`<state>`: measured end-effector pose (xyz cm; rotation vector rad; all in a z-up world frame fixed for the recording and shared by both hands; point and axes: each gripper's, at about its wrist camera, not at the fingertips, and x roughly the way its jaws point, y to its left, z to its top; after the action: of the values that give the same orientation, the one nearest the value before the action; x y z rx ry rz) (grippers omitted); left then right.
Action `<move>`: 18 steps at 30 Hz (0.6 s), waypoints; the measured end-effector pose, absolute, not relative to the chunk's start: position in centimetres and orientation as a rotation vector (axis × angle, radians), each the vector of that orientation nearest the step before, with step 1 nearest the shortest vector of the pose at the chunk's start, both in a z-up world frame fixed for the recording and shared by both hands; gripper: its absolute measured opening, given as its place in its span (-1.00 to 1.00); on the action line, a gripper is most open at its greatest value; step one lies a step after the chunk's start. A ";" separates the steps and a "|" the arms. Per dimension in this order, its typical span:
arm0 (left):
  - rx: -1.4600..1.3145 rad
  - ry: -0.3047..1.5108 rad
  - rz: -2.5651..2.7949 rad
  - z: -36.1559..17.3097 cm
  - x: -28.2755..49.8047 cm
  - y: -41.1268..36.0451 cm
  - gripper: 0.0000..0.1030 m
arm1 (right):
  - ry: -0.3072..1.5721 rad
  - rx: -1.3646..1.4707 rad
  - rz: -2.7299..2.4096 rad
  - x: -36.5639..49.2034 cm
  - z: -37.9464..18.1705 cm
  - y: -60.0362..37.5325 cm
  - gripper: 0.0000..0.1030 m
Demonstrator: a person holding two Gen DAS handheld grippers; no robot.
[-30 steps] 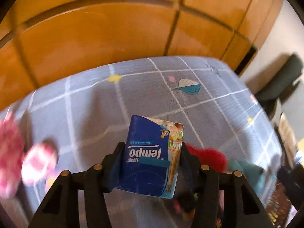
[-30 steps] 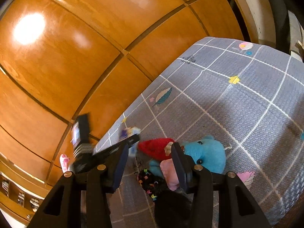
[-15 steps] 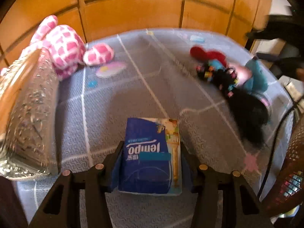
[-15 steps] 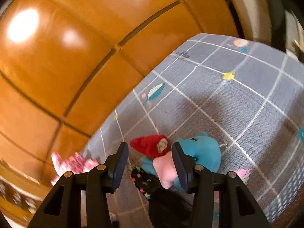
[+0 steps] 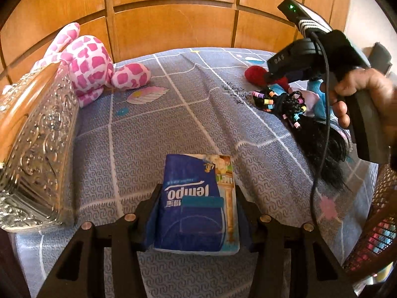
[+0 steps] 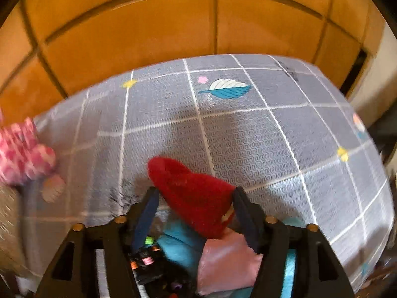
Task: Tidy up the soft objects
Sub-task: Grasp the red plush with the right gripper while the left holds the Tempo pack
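**Warm daylight, one sharp view and one smeared**

The left wrist view is bright and crisp, with glare on the embossed silver panel (image 5: pixel 37 154) at the bed's (image 5: pixel 153 134) left edge. The right wrist view is motion-blurred, worst on the pink plush (image 6: pixel 22 151). Fisheye bending curves the wooden panelling (image 5: pixel 173 24); corners vignette black.

Pink spotted plush (image 6: pixel 23 152): smeared by motion blur and cut by the left edge of the right wrist view.
Blue plush (image 6: pixel 178 245): mostly hidden under the red plush (image 6: pixel 196 196) and a pink piece.
Right gripper (image 5: pixel 275 75): fingertips hidden from the left wrist view.
Wicker basket (image 5: pixel 372 233): cut by right edge; contents unclear.
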<state>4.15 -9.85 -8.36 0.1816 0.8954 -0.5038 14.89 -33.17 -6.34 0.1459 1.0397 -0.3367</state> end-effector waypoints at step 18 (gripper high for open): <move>0.165 0.865 -0.497 -5.2 0.9 -7.1 0.01 | 0.984 0.326 0.155 11.8 -4.3 -25.8 -0.63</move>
<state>0.89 -7.06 -5.24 0.1646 0.8653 -0.4970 11.85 -25.76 -4.27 0.3262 0.9841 0.1547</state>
